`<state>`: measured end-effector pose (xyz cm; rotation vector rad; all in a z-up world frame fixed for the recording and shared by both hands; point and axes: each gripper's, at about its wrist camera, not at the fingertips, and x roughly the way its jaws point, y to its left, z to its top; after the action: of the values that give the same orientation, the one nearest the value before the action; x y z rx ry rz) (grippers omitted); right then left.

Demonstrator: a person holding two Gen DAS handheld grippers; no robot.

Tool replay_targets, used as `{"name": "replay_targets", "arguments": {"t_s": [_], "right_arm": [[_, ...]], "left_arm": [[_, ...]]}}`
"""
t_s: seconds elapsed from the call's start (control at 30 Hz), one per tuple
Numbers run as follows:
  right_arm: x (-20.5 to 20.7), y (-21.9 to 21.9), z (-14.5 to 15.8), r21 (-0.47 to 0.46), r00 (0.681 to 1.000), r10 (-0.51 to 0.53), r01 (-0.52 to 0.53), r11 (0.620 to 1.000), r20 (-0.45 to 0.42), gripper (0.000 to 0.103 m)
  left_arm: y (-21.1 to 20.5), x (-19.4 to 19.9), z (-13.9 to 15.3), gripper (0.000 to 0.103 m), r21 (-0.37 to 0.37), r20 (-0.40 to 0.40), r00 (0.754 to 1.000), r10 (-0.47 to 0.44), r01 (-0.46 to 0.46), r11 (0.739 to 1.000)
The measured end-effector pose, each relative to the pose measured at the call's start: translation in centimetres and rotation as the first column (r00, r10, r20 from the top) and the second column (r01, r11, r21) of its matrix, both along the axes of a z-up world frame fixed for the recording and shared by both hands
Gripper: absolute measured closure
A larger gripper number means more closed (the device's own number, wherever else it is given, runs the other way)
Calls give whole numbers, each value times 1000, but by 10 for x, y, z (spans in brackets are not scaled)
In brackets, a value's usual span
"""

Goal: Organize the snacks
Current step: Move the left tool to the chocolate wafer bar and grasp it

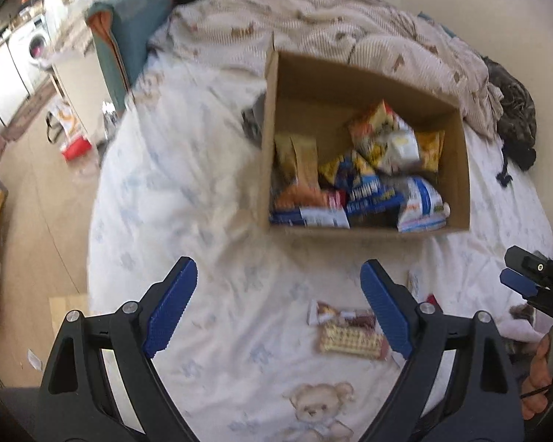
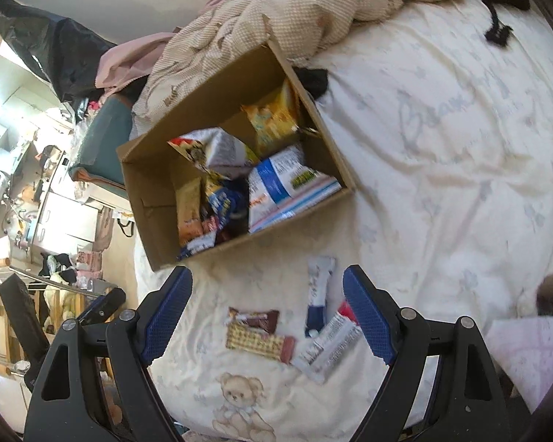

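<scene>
Left gripper (image 1: 278, 309) gapes empty above the bedsheet (image 1: 202, 191) — cardboard box (image 1: 368, 230) of snacks (image 1: 368, 169) ahead.

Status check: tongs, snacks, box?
Both tongs open, empty. Box on bed, part full. Loose snacks on sheet near tongs. Nothing blocking.

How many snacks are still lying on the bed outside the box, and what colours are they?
Brown with yellow checks: 1, the wafer pack
White and dark blue: 1, the upright bar
White with grey print: 1, the slanted bar
Red: 1, a packet mostly hidden
Total: 4 outside the cardboard box
</scene>
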<state>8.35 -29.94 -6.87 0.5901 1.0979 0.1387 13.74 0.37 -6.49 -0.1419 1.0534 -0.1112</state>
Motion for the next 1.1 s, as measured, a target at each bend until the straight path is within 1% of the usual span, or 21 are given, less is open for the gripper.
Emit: {"name": "replay_targets", "arguments": {"t_s": [0.07, 0.17, 0.27, 0.3, 0.37, 0.4, 0.43, 0.5, 0.53, 0.57, 0.6, 0.7, 0.73, 0.9, 0.97, 1.03, 1.07, 1.1], "right_arm": [[-3, -3, -6, 5, 1000, -13, 13, 1000, -22, 16], [-6, -7, -14, 18, 998, -34, 35, 999, -55, 16], [-5, -9, -16, 14, 997, -38, 39, 999, -64, 16], [-5, -9, -17, 12, 997, -39, 40, 999, -65, 16], [-4, -9, -18, 5, 997, -41, 41, 999, -70, 16], [-3, -10, -19, 4, 996, -44, 44, 999, -73, 16], [-2, -11, -20, 6, 996, -46, 46, 999, -77, 16], [-1, -13, -22, 13, 995, -50, 51, 999, -83, 16], [-1, -14, -23, 17, 995, -53, 55, 998, -84, 16], [0, -14, -23, 21, 995, -56, 58, 998, -85, 16], [0, -15, -23, 24, 995, -57, 59, 998, -86, 16], [2, -16, -25, 21, 994, -54, 56, 998, -92, 16], [3, -16, -26, 21, 994, -52, 55, 998, -95, 16], [8, -16, -33, 2, 991, -51, 52, 999, -126, 17], [10, -15, -37, -20, 988, -52, 50, 999, -144, 17], [12, -15, -42, -30, 984, -55, 51, 998, -167, 17], [14, -14, -45, -29, 983, -53, 49, 998, -176, 17], [16, -12, -48, -26, 981, -49, 45, 999, -186, 17]], "left_arm": [[-7, -1, -11, 15, 7, -43, 999, -17, 17, 1000], [-19, -5, -30, 15, -9, -102, 994, -50, 49, 999], [-37, -4, -50, 15, -11, -175, 979, -105, 104, 994], [-43, -3, -57, 15, -18, -194, 974, -118, 116, 993], [-53, -1, -67, 14, -55, -215, 966, -144, 135, 989], [-61, 3, -74, 9, -69, -238, 958, -159, 147, 987], [-67, 7, -81, 1, -68, -270, 949, -162, 149, 986], [-74, 14, -93, 0, -83, -319, 934, -160, 141, 987], [-78, 20, -103, 0, -83, -365, 919, -149, 127, 988], [-80, 22, -108, 0, -85, -378, 915, -141, 118, 989], [-83, 24, -113, 0, -79, -385, 913, -133, 111, 991], [-96, 27, -127, 0, -15, -407, 903, -135, 141, 990], [-100, 28, -130, 0, -10, -409, 902, -137, 146, 989], [-113, 28, -142, 1, 67, -414, 904, -108, 149, 987], [-115, 24, -142, 9, 96, -401, 910, -108, 159, 983], [-116, 20, -138, 32, 129, -385, 917, -105, 166, 978], [-113, 18, -135, 34, 127, -378, 920, -104, 163, 978], [-109, 17, -132, 40, 115, -379, 919, -108, 163, 980]]}}
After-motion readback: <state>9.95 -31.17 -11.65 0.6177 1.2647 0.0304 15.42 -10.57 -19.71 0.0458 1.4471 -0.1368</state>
